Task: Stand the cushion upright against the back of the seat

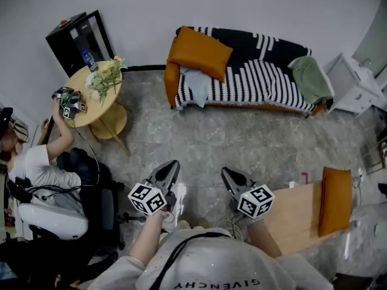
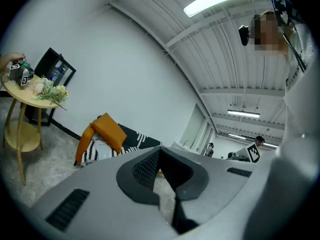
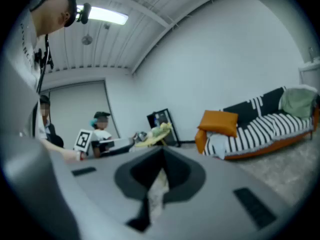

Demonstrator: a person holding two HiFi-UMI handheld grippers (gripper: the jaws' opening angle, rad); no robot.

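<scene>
An orange cushion leans tilted at the left end of a sofa that has a black-and-white striped cover, across the room from me. The left gripper view shows the cushion far off, and so does the right gripper view, cushion on the sofa. My left gripper and right gripper are held low in front of me, well short of the sofa. Both are shut with nothing between the jaws, as seen in the left gripper and right gripper views.
A green cloth lies at the sofa's right end. A round wooden table with flowers stands at left, beside a seated person. A black cabinet and a white cabinet flank the sofa. Another orange cushion rests on a wooden table at right.
</scene>
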